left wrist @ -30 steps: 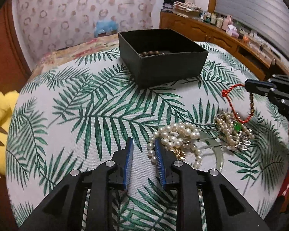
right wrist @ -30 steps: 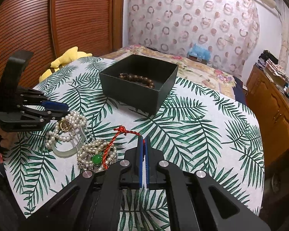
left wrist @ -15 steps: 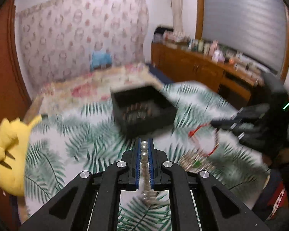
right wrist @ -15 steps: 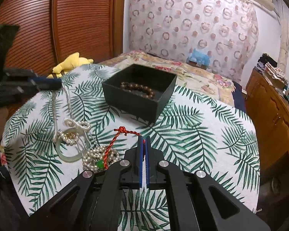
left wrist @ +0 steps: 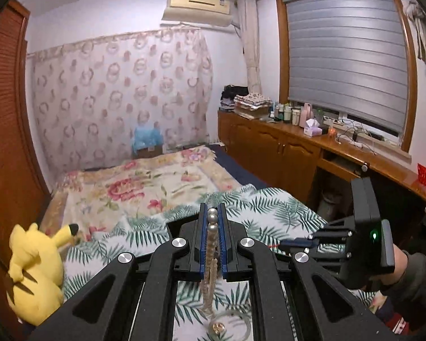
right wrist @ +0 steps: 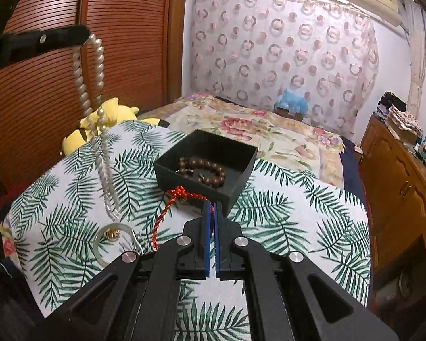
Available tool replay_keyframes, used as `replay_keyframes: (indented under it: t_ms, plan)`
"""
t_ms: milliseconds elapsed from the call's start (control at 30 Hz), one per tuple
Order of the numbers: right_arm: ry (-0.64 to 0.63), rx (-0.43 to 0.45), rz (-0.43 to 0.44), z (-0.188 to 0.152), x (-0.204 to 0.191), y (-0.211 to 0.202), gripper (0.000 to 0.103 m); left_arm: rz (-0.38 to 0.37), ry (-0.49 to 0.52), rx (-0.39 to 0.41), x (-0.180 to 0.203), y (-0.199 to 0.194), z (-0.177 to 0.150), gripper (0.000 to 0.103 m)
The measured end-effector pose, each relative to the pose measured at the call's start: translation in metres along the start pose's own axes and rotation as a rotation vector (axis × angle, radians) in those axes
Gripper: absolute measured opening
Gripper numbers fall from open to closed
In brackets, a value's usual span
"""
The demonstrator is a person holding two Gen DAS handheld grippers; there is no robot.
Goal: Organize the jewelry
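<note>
Palm-leaf cloth covers the table (right wrist: 284, 213), which stands before a flowered bed, with a yellow plush toy (left wrist: 34, 264) at its far-left edge. On the cloth sits the black box (right wrist: 241, 176), open, already holding a bracelet of brown wooden beads (right wrist: 210, 167).

A second ago the left gripper (left wrist: 212, 221) lay low over the heap with its fingers apart beside the pearls; now they are closed on the pearl necklace (right wrist: 99, 65) and raised high, so that the strand hangs in a long doubled loop whose lower end looks to reach just above the cloth, though blur makes contact hard to judge. That lift frees the pale green bangle (right wrist: 115, 241), which lies flat with a small gold piece (right wrist: 112, 233) inside its ring.

The right gripper (right wrist: 213, 213) has its fingers pressed on the red cord bracelet (right wrist: 181, 196), and it has come nearer the box, whose near wall is now just ahead of the tips.

Both pieces are thus clear of the pile, and each likely needs only carrying over the box rim and releasing.
</note>
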State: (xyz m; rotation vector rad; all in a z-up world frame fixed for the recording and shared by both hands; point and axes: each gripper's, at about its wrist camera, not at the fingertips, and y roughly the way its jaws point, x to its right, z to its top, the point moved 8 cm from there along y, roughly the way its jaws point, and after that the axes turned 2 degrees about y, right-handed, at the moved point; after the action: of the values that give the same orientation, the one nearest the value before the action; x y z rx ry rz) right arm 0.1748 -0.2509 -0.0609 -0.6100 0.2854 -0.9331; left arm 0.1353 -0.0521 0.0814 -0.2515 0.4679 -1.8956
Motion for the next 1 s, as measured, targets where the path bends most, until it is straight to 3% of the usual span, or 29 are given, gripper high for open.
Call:
replay_keyframes:
  t_ms: [300,633,1000]
  plan:
    - [0.009,0.029,-0.019,0.029,0.015,0.02,0.003,0.049,0.021,0.019,-0.012,0.015,0.04,0.006]
    - [0.033,0.027,-0.02,0.06,0.023,0.069,0.003,0.107,0.059,0.016,-0.017,0.044,0.067,0.006]
    - [0.078,-0.069,0.037,0.044,0.016,0.129,0.004,0.142,0.042,-0.048,-0.034,0.098,0.071,0.006]
